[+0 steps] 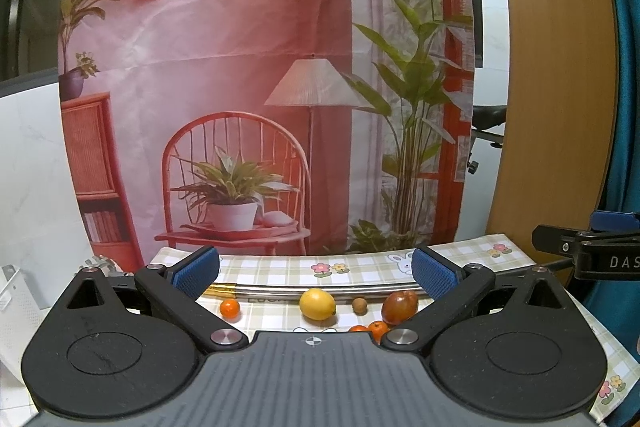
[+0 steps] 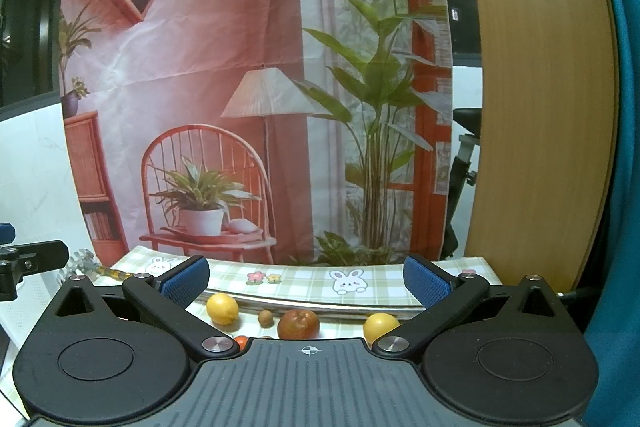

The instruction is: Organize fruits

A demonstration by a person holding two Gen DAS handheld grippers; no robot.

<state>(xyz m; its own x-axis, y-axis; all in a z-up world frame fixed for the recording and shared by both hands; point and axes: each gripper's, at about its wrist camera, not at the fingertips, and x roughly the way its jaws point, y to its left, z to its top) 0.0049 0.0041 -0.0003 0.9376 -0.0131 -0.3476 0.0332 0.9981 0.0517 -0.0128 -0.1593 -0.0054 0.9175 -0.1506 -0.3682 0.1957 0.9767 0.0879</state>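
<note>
Two hand-held grippers were recorded, both with blue-padded fingers spread wide apart and clamped on nothing: the left hand-held gripper and the right hand-held gripper, each held low over the near edge of the bench. Bench covering: a green-and-white checked cloth printed with flowers and rabbits. Fruit, all loose on the cloth between and just beyond the fingers: one lemon, roughly central in the left wrist view; one small orange fruit to its left, well apart from it; one small round brown fruit just right of the lemon; one dark red-brown fruit beside that; two small orange fruits close together at the near edge, partly hidden by the gripper body. In the right wrist view, a second yellow fruit lay at the far right of the row, partly behind the right finger. One long metal bar lay across the cloth just behind the fruit. Behind the bench hung a printed backdrop showing a chair, lamp and plants. A wooden panel stood to the right. Part of the right hand-held gripper showed at the right edge of the left wrist view.
</note>
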